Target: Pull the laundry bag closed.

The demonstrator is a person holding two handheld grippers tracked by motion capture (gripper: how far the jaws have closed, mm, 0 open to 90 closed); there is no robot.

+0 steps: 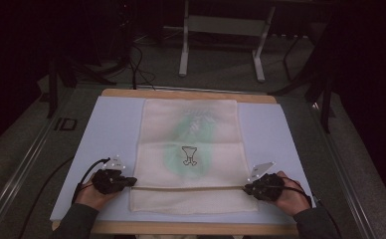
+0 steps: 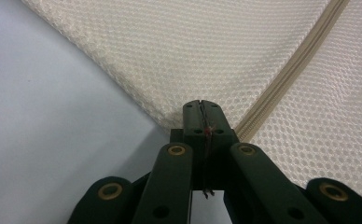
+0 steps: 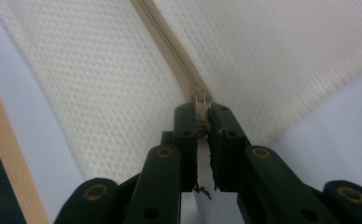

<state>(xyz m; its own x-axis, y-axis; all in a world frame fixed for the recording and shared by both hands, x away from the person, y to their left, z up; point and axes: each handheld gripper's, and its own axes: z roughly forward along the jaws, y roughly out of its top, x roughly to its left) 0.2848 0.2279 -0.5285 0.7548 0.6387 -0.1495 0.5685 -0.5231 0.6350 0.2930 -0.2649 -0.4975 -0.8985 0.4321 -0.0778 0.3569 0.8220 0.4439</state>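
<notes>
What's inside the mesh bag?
Through the mesh bag shows a pale green item with a small dark-outlined figure. What it is, and its back, the mesh hides.

Wooden table (image 1: 186, 93), pale blue mat (image 1: 112, 124), mesh bag (image 1: 191, 149) on it

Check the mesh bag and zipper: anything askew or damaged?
Nothing stands out. The mesh bag lies flat and square on the blue mat; its zipper runs straight between the left gripper and right gripper.
</notes>
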